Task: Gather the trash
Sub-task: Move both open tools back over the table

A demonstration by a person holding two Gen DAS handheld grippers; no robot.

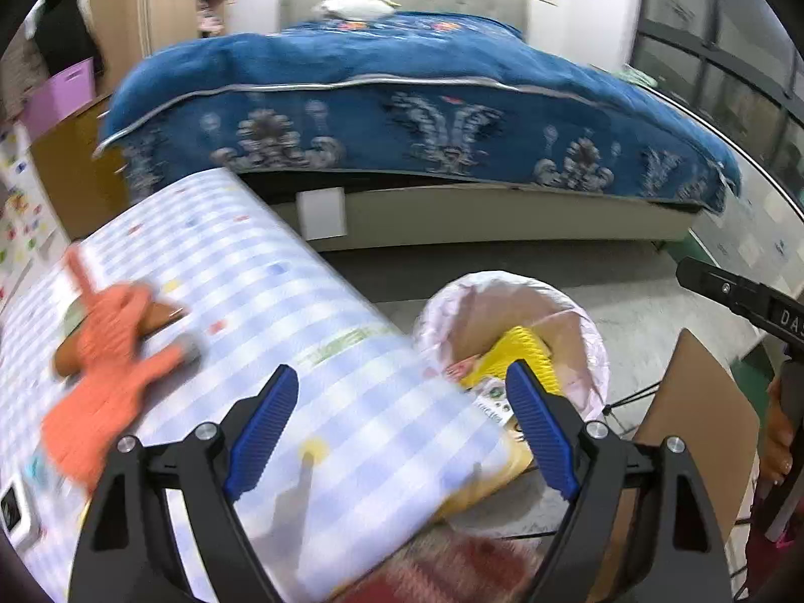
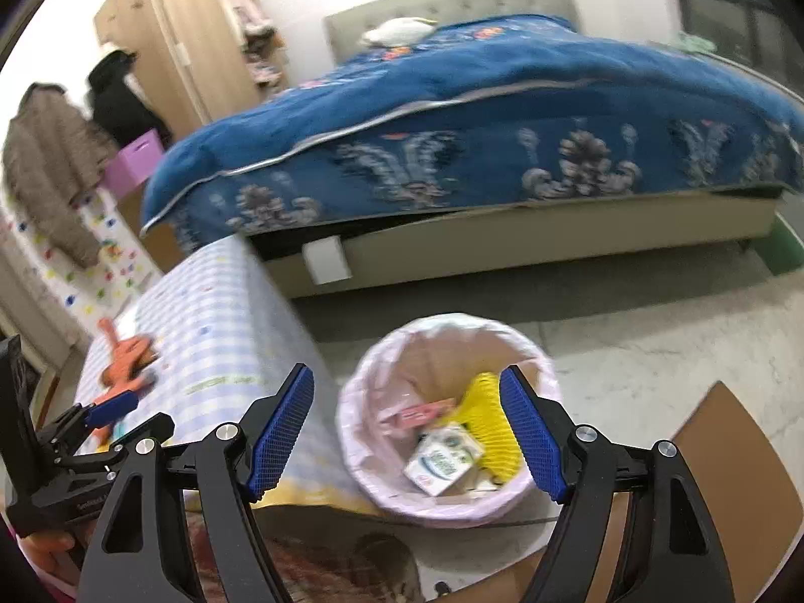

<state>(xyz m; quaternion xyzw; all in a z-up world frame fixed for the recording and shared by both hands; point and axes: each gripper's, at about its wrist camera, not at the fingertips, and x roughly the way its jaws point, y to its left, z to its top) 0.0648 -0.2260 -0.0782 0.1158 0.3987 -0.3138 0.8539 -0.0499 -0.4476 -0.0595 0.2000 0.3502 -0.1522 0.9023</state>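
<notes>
Both grippers open and empty above bin and table.

Left gripper (image 1: 402, 422) wide open, nothing between the jaws, over the checked table (image 1: 241, 301) edge. Right gripper (image 2: 407, 432) wide open, nothing held, over the bin (image 2: 362, 457). Bin on the floor just beside the table, lined in pale pink. Inside: yellow ribbed item (image 2: 490, 417), white carton (image 2: 444, 457), pink wrapper (image 2: 417, 414). Orange toy (image 1: 110, 382) lying on the table, blurred. Blue-covered bed (image 2: 477, 115) beyond.
</notes>
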